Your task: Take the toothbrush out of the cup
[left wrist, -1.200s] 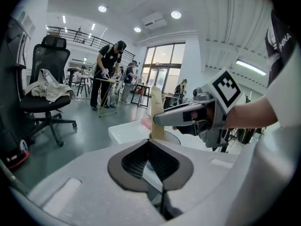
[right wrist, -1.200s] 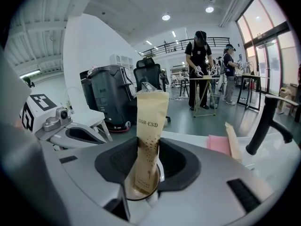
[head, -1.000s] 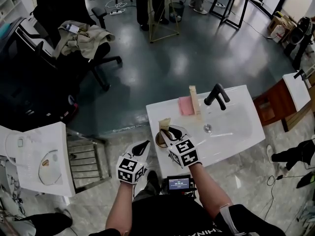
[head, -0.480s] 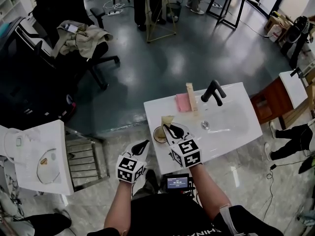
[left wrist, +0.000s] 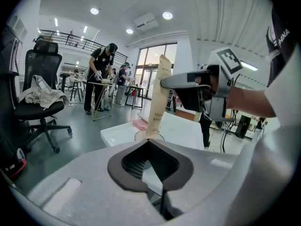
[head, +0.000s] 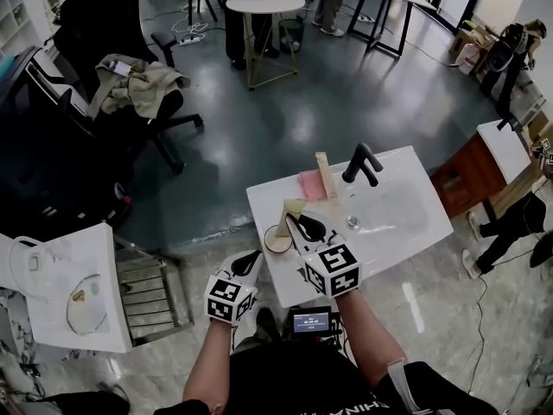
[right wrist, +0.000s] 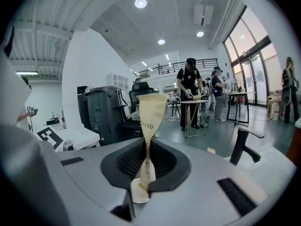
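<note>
Got the right gripper pinched narrow on the paper-wrapped toothbrush, jaws just closed in on it. Holding it upright over the cup, bottom end about at the rim. Got the left gripper hanging beside the sink, jaws together, empty.

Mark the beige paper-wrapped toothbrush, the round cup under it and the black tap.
beige paper-wrapped toothbrush [right wrist: 150, 113], right gripper view, on the printed wrapper.
round cup [head: 267, 241], head view, on its left rim.
black tap [head: 359, 162], head view, on the bend of its spout.
</note>
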